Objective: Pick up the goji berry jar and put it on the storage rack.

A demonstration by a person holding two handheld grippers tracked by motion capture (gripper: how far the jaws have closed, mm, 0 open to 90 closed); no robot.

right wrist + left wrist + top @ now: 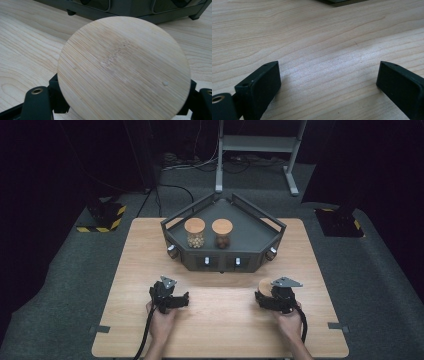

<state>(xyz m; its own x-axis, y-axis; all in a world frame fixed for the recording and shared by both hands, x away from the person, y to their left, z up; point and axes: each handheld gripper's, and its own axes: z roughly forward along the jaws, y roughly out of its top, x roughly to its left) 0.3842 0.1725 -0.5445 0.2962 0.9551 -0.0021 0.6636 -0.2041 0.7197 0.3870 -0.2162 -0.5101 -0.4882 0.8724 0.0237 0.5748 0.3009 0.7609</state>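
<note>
A jar with a round bamboo lid (123,67) stands on the wooden table (225,325) at the front right, where its lid (263,286) peeks out beside the gripper. My right gripper (262,297) is shut on this jar; its black jaws press in from both sides just under the lid, and the lid hides the jar's body. My left gripper (182,299) rests low over the table at the front left. Its two fingers (262,82) stand wide open with only bare wood between them.
A dark angular tray (260,215) sits at the back middle of the table with knobs along its front wall. In it stand a jar of pale nuts (195,233) and a jar of dark contents (222,234), both with bamboo lids. Grey carpet surrounds the table.
</note>
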